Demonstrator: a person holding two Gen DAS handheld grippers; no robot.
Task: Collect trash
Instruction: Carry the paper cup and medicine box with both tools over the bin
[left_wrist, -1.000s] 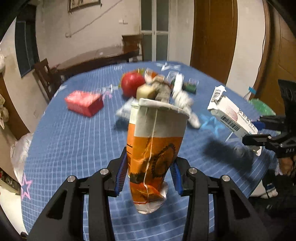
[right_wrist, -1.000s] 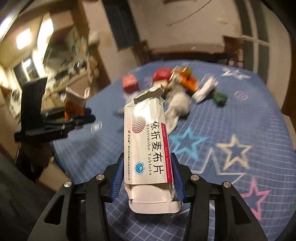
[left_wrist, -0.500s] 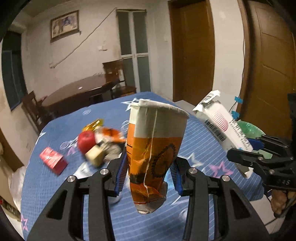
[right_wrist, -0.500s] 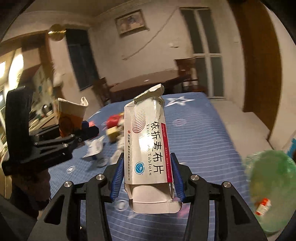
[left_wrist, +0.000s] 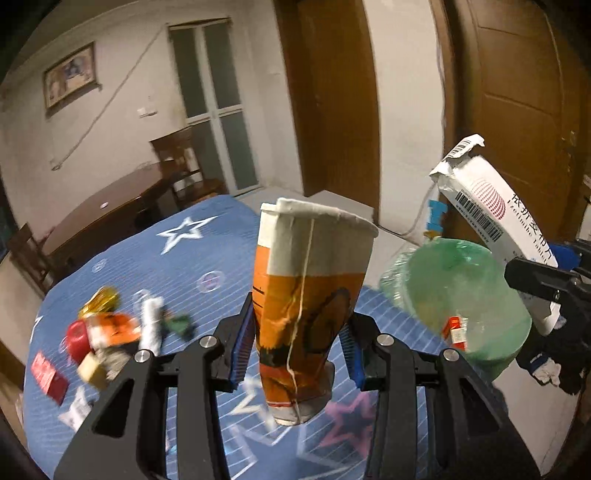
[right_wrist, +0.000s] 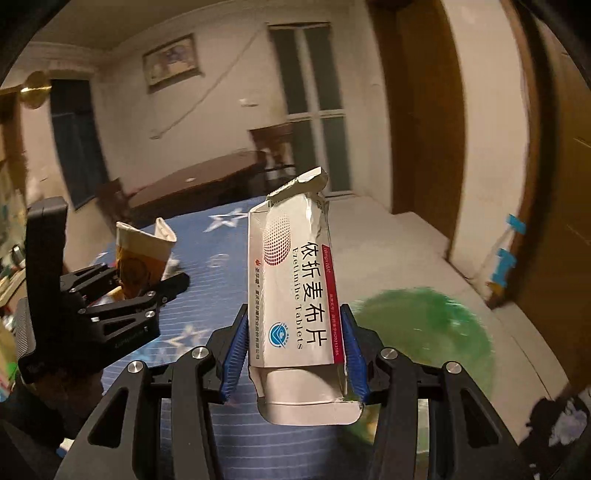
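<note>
Cup first: in the left wrist view my left tool (left_wrist: 297, 349) is clenched on a crushed orange paper cup (left_wrist: 308, 299), held upright above the worktop's (left_wrist: 207, 254) right edge. A green-lined bin (left_wrist: 476, 295) sits just past that edge. Loose trash (left_wrist: 114, 332) lies near the left edge. In the right wrist view my right tool (right_wrist: 293, 350) grips a torn tablet box (right_wrist: 295, 295), upright, beside the bin.

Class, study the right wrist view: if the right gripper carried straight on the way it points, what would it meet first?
Probably the green-lined bin just ahead and below the right gripper, which holds the tablet box; blur leaves depth uncertain.
</note>
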